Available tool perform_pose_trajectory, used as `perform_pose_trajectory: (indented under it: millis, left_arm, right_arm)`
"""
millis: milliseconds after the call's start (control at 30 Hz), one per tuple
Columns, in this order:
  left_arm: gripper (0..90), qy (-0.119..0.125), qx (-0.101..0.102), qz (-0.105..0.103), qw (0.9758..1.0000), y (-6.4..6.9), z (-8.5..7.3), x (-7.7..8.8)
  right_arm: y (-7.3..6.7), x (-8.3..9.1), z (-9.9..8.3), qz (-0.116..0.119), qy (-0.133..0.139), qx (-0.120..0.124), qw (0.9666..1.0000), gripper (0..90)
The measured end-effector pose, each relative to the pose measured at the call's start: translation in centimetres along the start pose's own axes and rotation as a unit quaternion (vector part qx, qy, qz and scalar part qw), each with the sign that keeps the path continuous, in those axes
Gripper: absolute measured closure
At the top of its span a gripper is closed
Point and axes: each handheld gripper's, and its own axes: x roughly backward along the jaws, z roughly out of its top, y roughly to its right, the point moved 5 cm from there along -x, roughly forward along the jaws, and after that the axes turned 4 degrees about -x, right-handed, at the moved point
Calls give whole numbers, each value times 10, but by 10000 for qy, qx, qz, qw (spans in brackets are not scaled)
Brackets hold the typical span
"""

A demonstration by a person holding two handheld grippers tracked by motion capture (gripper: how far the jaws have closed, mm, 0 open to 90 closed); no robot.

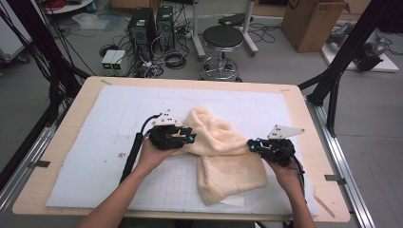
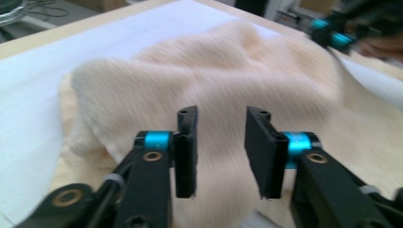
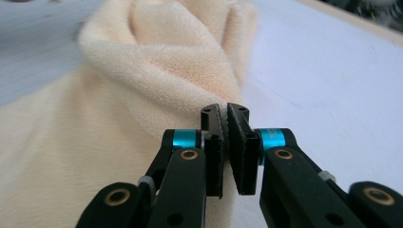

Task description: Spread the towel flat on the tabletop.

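The soft cream towel (image 1: 223, 152) lies bunched in the middle of the white mat (image 1: 95, 142). The right gripper (image 3: 227, 116), at 3 o'clock of the towel, is pinched tight on the towel's edge. The left gripper (image 2: 219, 118), at 9 o'clock, has its jaws apart over the fuzzy cloth, not pinching yet. To do this well, I think it should grab an edge firmly, then both hands pull apart gently so the towel goes flat.
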Motion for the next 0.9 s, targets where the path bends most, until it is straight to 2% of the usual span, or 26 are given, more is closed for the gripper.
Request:
perform_pose_trajectory:
  millis: [33,100,133,167,267,367,433,500,567,667,767,833,900]
  left_arm:
    - [575,-51,-59,-95,9999,5,-4,1]
    - [530,-150,-224,-152,9995,11,-11,0]
    - [520,-247,-272,-108,9993,13,-15,-2]
    - [495,-461,-340,-71,9983,14,-20,-6]
    - [447,-649,-384,-63,9971,15,-27,-18]
    - [474,-840,-521,87,9951,16,-30,-30]
    - [575,-941,-535,173,9940,14,-32,-36]
    - [725,-882,-514,240,9945,10,-32,-40]
    - [811,-796,-403,247,9957,7,-29,-42]
    - [840,-653,-271,340,9969,3,-22,-42]
    - [847,-447,-130,516,9976,-4,-14,-37]
    - [851,-240,-8,643,9976,-10,-8,-29]
    - [852,-106,105,743,9971,-17,-2,-19]
  right_arm:
    - [4,-1,-2,-7,-23,-64,10000,853]
    - [5,-4,-6,6,-81,-73,9999,848]
    - [4,-3,-7,36,-55,-23,10000,842]
    - [1,-2,-7,27,-47,-13,10000,833]
    - [-7,3,-4,87,70,83,9999,772]
    - [-22,12,-1,173,245,119,9995,657]
    - [-35,16,2,275,361,214,9987,622]
    - [-56,16,5,584,342,304,9972,580]
    - [-79,10,7,830,238,479,9951,531]
    - [-113,-9,9,1280,41,629,9898,491]
    - [-140,-37,4,1570,-395,772,9838,405]
    - [-152,-53,-1,1566,-734,987,9800,402]
    - [-155,-65,-7,1360,-1035,1292,9768,490]
